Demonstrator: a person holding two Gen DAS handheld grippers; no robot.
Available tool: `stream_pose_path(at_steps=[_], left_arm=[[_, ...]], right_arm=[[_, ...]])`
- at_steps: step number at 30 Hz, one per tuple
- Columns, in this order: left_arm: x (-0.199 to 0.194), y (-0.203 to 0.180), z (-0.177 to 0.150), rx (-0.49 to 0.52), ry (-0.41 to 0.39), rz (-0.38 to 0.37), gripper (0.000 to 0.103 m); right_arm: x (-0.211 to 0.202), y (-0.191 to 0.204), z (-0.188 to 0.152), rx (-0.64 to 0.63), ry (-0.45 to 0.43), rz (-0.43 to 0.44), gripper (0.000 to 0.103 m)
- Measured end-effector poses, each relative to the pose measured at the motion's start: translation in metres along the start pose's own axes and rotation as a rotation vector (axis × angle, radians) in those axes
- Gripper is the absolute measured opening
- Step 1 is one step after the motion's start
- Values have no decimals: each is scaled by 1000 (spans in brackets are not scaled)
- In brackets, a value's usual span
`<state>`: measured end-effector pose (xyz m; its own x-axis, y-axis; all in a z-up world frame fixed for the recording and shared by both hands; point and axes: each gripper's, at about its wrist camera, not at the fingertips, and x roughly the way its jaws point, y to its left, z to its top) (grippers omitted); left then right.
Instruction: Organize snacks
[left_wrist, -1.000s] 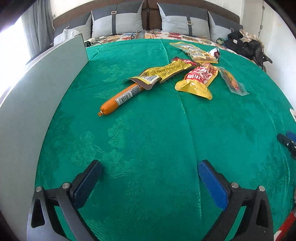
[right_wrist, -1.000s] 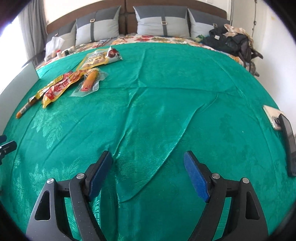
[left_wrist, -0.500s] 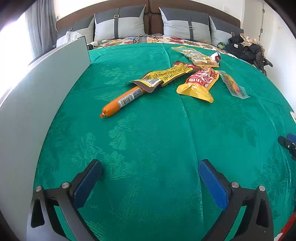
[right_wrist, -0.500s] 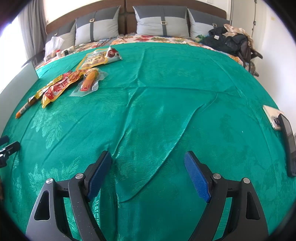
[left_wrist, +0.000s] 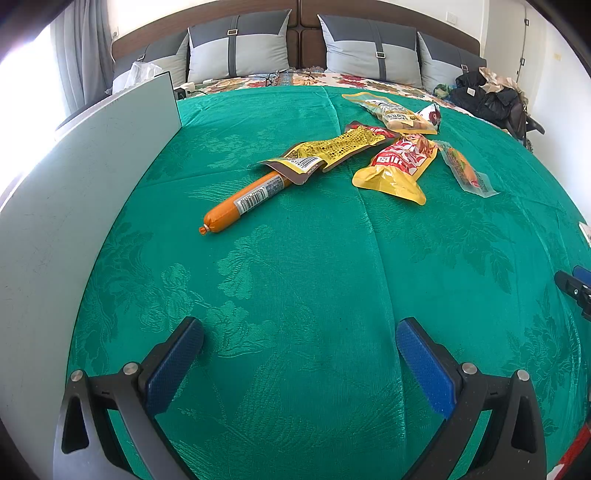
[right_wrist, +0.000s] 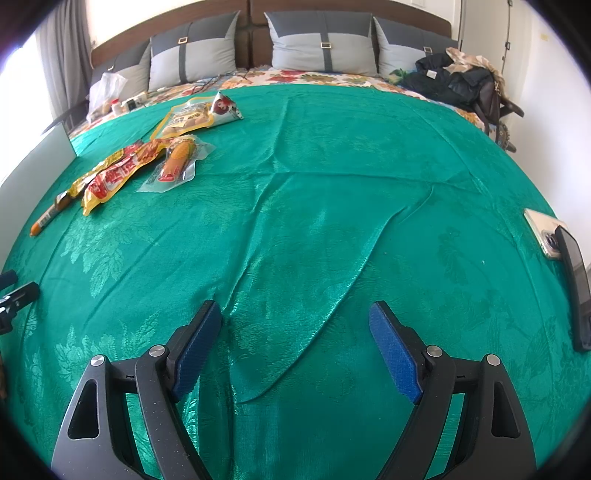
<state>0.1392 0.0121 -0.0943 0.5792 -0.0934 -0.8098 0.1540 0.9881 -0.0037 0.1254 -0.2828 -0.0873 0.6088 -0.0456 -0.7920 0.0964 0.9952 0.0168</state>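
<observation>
Both tools hung empty over the green bedspread: the left gripper had its blue pads spread wide with only cloth between them, and the right gripper stood likewise spread, nothing pinched.

The snacks lay in a loose cluster, and the orange sausage serves as the marker for them. Its far end was tucked under the long yellow packet, which ran up and to the right from it. To the right of the sausage sat the red-and-yellow pouch, glossy and puffed; further right again a clear sleeve held something orange. Beyond the sausage, toward the pillows, rested a yellow-edged bag with a small red-and-white packet touching it. Left of the sausage stood a pale grey panel, possibly a container wall, though that could not be told.

The likeliest slip, in my judgement, was at that overlap: pulling the sausage by its free end could drag the yellow packet along, or lifting the packet could roll the sausage away. The films look slick and flat, so pads closing from above might skid off or pinch the bedspread instead, the more so near its ridged folds. Two phones lay well to the right of the sausage, near the bedspread's edge, and a careless sweep could knock them
</observation>
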Motion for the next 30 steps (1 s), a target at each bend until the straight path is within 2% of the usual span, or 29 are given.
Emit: stream_pose_path(at_steps=[30], left_arm=[[0,0,-1,0,-1,1,103]], right_arm=[[-1,-2,-2,3,-5,-4,85]])
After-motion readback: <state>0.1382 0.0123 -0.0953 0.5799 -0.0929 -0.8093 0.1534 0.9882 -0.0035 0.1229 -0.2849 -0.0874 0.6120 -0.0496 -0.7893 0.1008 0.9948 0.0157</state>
